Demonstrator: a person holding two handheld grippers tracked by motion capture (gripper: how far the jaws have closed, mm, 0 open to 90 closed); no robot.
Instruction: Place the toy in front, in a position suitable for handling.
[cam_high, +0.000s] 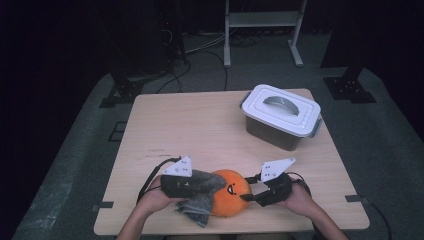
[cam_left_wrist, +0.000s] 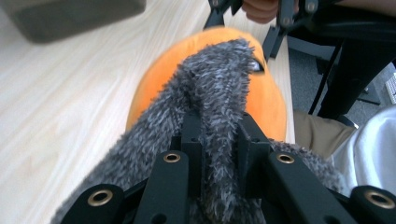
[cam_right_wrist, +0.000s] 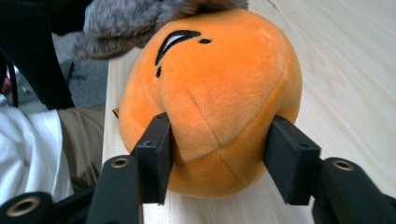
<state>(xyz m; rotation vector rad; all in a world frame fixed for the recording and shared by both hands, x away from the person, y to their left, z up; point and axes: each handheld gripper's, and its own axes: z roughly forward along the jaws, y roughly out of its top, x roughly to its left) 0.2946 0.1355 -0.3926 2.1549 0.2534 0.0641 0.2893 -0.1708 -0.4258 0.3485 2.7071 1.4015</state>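
Note:
A round orange plush toy (cam_high: 231, 197) with a black stitched face lies near the table's front edge. A grey fuzzy cloth (cam_high: 202, 192) is draped over its left side and hangs down toward the table edge. My left gripper (cam_high: 206, 186) is shut on a fold of this cloth (cam_left_wrist: 219, 79), which runs up between the jaws (cam_left_wrist: 219, 135) onto the plush (cam_left_wrist: 159, 88). My right gripper (cam_high: 250, 196) comes in from the right. Its two pads press into the plush's sides (cam_right_wrist: 219, 79), one denting the fabric. The cloth (cam_right_wrist: 140, 18) shows behind the toy.
A grey plastic box with a white handled lid (cam_high: 281, 116) stands at the back right of the wooden table (cam_high: 190, 125). The person's lap and white clothing (cam_right_wrist: 28, 149) lie just past the front edge. White shelf legs (cam_high: 262, 30) stand on the floor beyond.

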